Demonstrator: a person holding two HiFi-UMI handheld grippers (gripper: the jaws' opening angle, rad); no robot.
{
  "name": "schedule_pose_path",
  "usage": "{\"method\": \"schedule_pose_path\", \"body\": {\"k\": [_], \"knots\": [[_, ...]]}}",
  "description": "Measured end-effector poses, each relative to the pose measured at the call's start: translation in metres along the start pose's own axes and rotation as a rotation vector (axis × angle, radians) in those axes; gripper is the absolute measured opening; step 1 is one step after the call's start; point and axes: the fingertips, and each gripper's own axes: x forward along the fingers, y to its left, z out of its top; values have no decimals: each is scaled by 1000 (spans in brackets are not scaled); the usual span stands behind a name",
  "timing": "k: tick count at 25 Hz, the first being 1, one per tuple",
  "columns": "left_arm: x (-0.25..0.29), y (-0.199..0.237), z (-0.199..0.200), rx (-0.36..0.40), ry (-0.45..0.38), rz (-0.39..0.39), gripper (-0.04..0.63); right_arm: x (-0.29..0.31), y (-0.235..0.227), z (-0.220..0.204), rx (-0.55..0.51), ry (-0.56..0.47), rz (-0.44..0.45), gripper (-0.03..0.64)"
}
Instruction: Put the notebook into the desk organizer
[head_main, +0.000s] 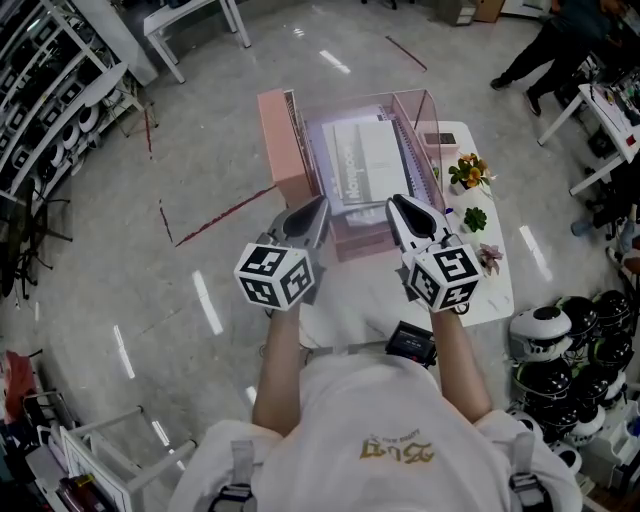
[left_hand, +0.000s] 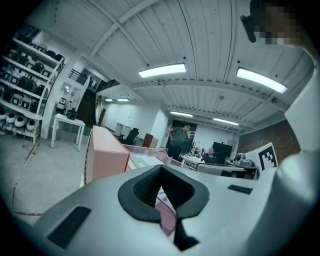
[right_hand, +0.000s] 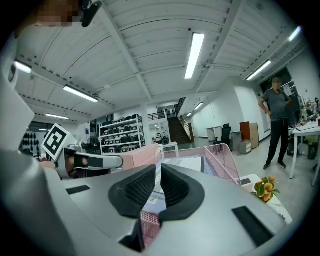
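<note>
- Grey floor (head_main: 200, 120), white table (head_main: 492, 288): the notebook (head_main: 365, 160) lies inside the pink desk organizer (head_main: 362, 242).
- At its near edge, I see the left gripper (head_main: 318, 205) closed and empty, the right gripper (head_main: 397, 203) nearly closed.

The grey plastic left gripper (head_main: 318, 206) with black ribbed pads is held forward on a bare left forearm (head_main: 280, 365), its jaws together at the tips and empty. Just beside it and level with it, the matching grey right gripper (head_main: 397, 204) extends from the bare right forearm (head_main: 462, 365). Its jaws are closed to a thin slit with nothing between them. Both tips point away from the body.
</note>
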Motion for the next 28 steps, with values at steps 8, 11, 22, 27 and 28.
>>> {"method": "schedule_pose_path", "body": {"k": [8,11,22,27,28], "knots": [[-31,-15,-7,16,-18,17,17,-27,19,-6,31,-10,-28,11],[-39,-19,-13,16,-13,22,17,-37,23,-12,6,2,-56,11],[-52,-33,-28,25,4,11,17,-60,27,-25,30,2,-96,11],[-53,-35,-26,30,0,6,17,-64,27,-22,28,-1,-104,11],[-53,-36,-25,30,-1,6,17,-64,27,-22,28,-3,-105,11]]}}
